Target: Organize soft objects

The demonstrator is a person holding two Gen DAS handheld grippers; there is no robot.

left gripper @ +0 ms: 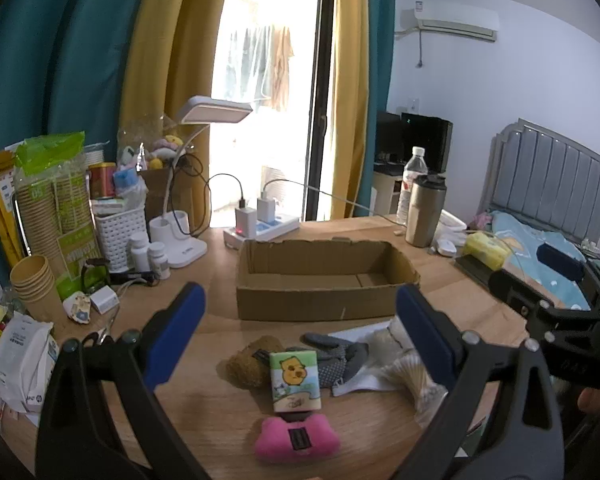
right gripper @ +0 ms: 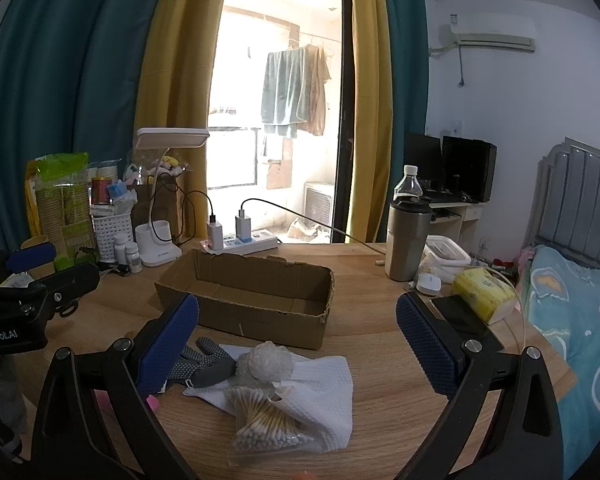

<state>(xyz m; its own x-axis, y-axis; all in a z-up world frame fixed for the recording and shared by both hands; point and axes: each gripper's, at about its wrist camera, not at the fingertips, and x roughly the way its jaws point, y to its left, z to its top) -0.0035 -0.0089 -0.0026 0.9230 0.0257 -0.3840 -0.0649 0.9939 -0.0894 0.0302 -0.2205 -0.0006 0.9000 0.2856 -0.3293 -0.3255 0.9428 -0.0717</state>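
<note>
An open cardboard box [left gripper: 320, 280] [right gripper: 252, 300] sits mid-table with nothing visible inside. In front of it lie a pink plush [left gripper: 296, 438], a tissue pack with a cartoon bear [left gripper: 295, 380], a brown plush [left gripper: 252, 364], a grey dotted glove [left gripper: 336, 356] [right gripper: 208, 364], a white cloth [right gripper: 320, 392], a crumpled plastic wrap [right gripper: 266, 362] and a bag of cotton swabs [right gripper: 264, 420] [left gripper: 412, 380]. My left gripper [left gripper: 300, 320] hangs open above the tissue pack. My right gripper [right gripper: 298, 324] is open above the cloth and swabs. Neither holds anything.
Paper cups [left gripper: 34, 288], a white basket [left gripper: 120, 236], pill bottles [left gripper: 148, 254], a desk lamp [left gripper: 216, 110] and a power strip [left gripper: 260, 230] crowd the back left. A steel tumbler [right gripper: 406, 240], water bottle [right gripper: 408, 184], yellow tissue pack [right gripper: 484, 292] and phone [right gripper: 458, 314] stand right; a bed [right gripper: 572, 320] lies beyond.
</note>
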